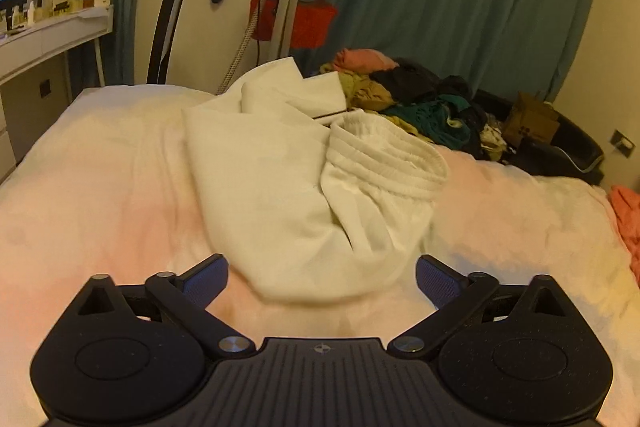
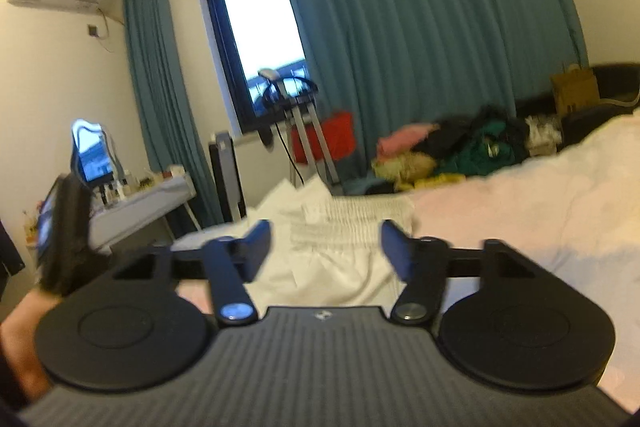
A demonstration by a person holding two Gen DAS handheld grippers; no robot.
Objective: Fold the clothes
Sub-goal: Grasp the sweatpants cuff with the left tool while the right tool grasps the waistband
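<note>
White cotton trousers [image 1: 304, 195] lie crumpled mid-bed [image 1: 100, 195], long axis running away from me, elastic waistband [image 1: 384, 163] turned toward my right side. My left gripper [image 1: 322, 277] hovers wide and empty just short of the near fold. My right gripper [image 2: 325, 247], also spread and empty, faces the waistband, and looks better placed to take it.

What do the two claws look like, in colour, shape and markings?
The left claw and the right claw look alike: matte black bodies with a ribbed centre plate carrying a small round emblem, two round discs at the sides, silver pivot screws, and black fingers with blue textured pads. No cables or sleeves show.
</note>
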